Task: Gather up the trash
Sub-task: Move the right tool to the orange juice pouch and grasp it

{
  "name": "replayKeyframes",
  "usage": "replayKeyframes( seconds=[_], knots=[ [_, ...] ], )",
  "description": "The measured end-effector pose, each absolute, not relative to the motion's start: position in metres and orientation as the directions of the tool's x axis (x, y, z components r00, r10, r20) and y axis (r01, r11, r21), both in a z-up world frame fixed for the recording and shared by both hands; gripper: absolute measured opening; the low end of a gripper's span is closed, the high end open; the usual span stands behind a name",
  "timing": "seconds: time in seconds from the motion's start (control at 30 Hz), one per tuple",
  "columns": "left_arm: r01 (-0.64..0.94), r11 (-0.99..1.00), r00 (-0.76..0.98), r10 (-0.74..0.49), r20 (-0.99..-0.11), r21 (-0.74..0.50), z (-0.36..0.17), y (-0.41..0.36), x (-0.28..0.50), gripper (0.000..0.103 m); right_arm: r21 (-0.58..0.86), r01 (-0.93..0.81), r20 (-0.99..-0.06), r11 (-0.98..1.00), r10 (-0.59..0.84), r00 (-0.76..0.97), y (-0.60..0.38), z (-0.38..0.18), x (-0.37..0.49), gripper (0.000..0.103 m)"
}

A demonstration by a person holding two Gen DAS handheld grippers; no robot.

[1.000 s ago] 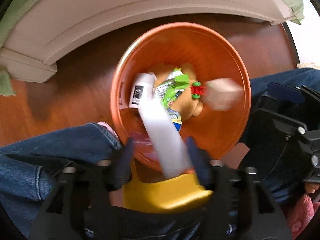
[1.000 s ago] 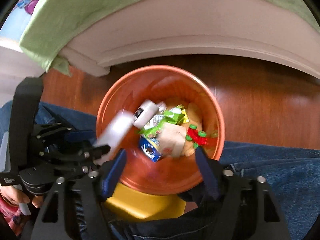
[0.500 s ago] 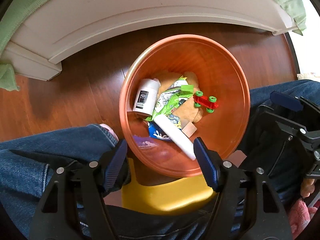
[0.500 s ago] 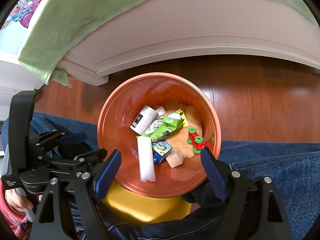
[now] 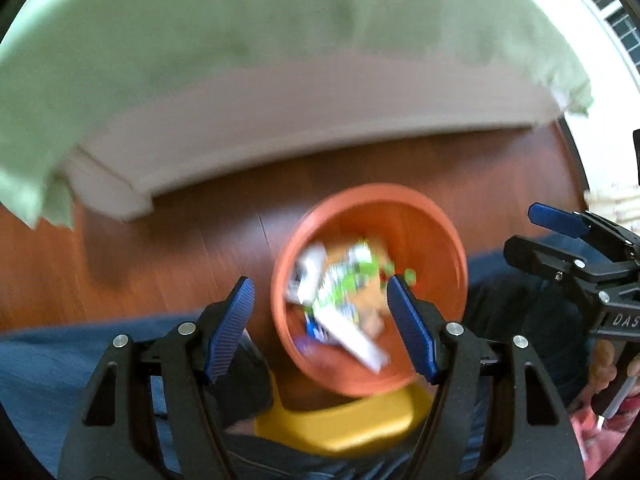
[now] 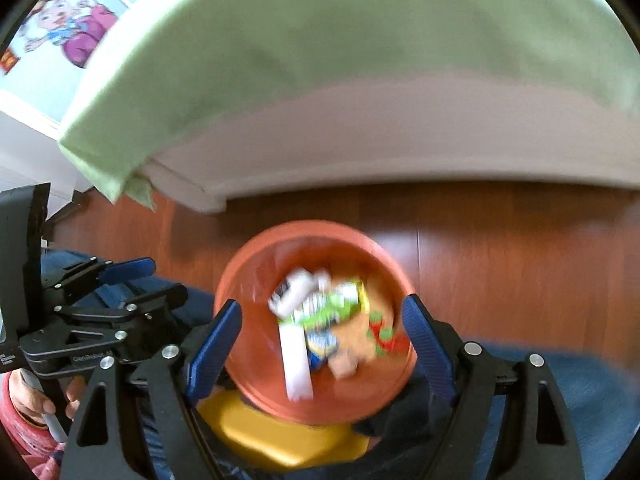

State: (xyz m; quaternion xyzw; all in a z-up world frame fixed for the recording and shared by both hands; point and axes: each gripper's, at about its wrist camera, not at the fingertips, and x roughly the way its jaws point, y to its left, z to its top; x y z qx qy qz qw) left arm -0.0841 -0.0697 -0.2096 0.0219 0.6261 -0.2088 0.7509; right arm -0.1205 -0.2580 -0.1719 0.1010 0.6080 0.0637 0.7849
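An orange bin [image 5: 436,240] stands on the wood floor between the person's knees; it also shows in the right wrist view [image 6: 256,280]. Inside lie a white tube [image 5: 352,340], a white bottle [image 5: 308,268], green wrappers [image 5: 352,276], a blue carton and a red and green toy [image 6: 384,336], all blurred. My left gripper [image 5: 322,330] is open and empty above the bin's near left rim. My right gripper [image 6: 320,348] is open and empty above the bin. Each gripper shows at the edge of the other's view.
A yellow stool [image 5: 340,428] sits under the bin's near edge. The person's jeans-clad legs [image 6: 560,384] flank the bin. A white bed frame [image 5: 320,120] with a green sheet [image 5: 240,28] runs across the back. Wood floor [image 6: 500,240] lies between.
Both grippers have risen and pulled back from the bin, which now looks smaller and lower in the views. The dropped white tube and small block lie still in the bin.
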Motion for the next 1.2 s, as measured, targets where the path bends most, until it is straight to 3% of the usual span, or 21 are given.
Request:
replayKeyframes(
  seconds=[0.07, 0.13, 0.23, 0.47, 0.7, 0.8, 1.03, 1.1, 1.2],
  knots=[
    [0.329, 0.921, 0.240, -0.295, -0.925, -0.208, -0.179, -0.061, -0.073, 0.068, 0.226, -0.012, -0.917, 0.974, 0.217, 0.334, -0.257, -0.143, -0.103, 0.083],
    [0.308, 0.933, 0.333, -0.291, -0.897, -0.188, -0.154, -0.053, -0.066, 0.080, 0.207, -0.033, -0.892, 0.978, 0.203, 0.404, -0.256, -0.120, -0.087, 0.085],
    [0.272, 0.949, 0.472, -0.278, -0.836, -0.162, -0.118, -0.037, -0.059, 0.085, 0.150, -0.065, -0.833, 0.986, 0.162, 0.529, -0.252, -0.077, -0.054, 0.088],
    [0.199, 0.963, 0.574, -0.263, -0.775, -0.180, -0.085, -0.006, -0.053, 0.086, 0.012, -0.097, -0.737, 0.995, 0.074, 0.672, -0.244, -0.021, 0.053, 0.093],
    [0.123, 0.970, 0.564, -0.244, -0.789, -0.212, -0.095, 0.025, -0.048, 0.086, -0.088, -0.042, -0.759, 0.995, -0.039, 0.650, -0.229, -0.018, 0.165, 0.094],
    [0.097, 0.971, 0.562, -0.236, -0.793, -0.220, -0.098, 0.033, -0.046, 0.087, -0.064, -0.002, -0.792, 0.998, -0.050, 0.608, -0.231, -0.028, 0.204, 0.094],
    [0.051, 0.971, 0.563, -0.220, -0.797, -0.232, -0.101, 0.053, -0.049, 0.086, -0.200, 0.051, -0.849, 0.979, -0.199, 0.489, -0.230, -0.068, 0.254, 0.094],
    [0.045, 0.971, 0.562, -0.220, -0.797, -0.236, -0.101, 0.056, -0.048, 0.086, -0.230, 0.050, -0.856, 0.972, -0.227, 0.465, -0.231, -0.078, 0.260, 0.086],
    [0.041, 0.969, 0.558, -0.225, -0.799, -0.245, -0.103, 0.057, -0.047, 0.086, -0.291, 0.049, -0.839, 0.955, -0.280, 0.467, -0.229, -0.082, 0.258, 0.062]
  ],
)
